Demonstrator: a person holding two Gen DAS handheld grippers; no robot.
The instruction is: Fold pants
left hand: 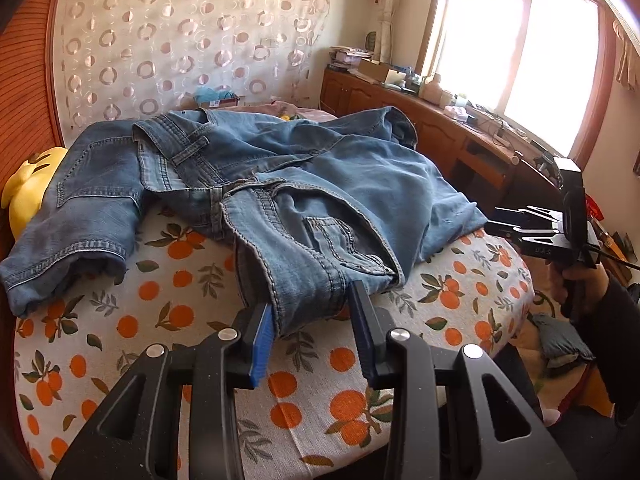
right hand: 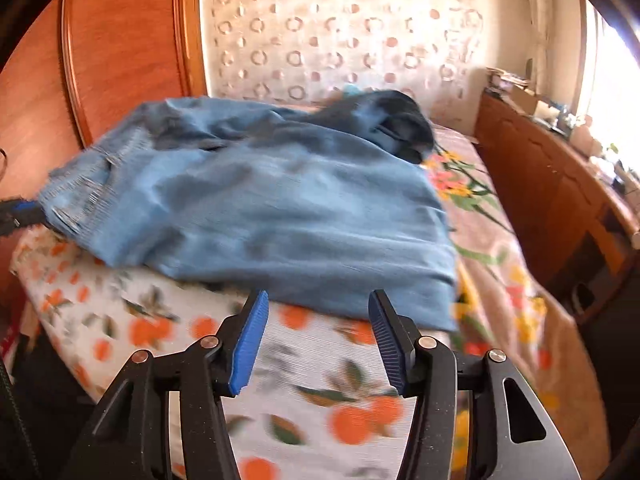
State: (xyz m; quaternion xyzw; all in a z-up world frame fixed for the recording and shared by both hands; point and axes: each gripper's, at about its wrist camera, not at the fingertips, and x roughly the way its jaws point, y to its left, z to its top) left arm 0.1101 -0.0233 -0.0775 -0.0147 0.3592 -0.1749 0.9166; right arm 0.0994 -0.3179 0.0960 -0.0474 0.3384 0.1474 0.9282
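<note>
A pair of blue denim pants [left hand: 256, 184] lies rumpled across a bed, spread over an orange-print cloth [left hand: 312, 396] and filling the left wrist view from nine o'clock to three o'clock; one leg hem sags toward eight o'clock, and a yellow soft toy [left hand: 28, 184] peeks out at nine. Judging by the bunched waistband and twisted legs, folding has barely started: this looks like the stage of taking hold of the fabric to straighten it.

The left gripper [left hand: 314, 312], low at six o'clock and tilted down toward the bed, has a seamed denim edge [left hand: 304, 292] between its blue pads. The left pad touches the cloth, while the right seems to stand just beside it, so a firm clench cannot be confirmed.

At three o'clock in that view, a person's hand [left hand: 576, 280] in a dark sleeve carries the right gripper [right hand: 318, 312] toward the far side of the pants. In its own blurred view, its jaws stand apart and empty, just short of the near denim edge [right hand: 360, 308] at twelve o'clock.

The next move likely calls for the right jaws to reach that edge and close on it, so both hands can pull the pants flat.
</note>
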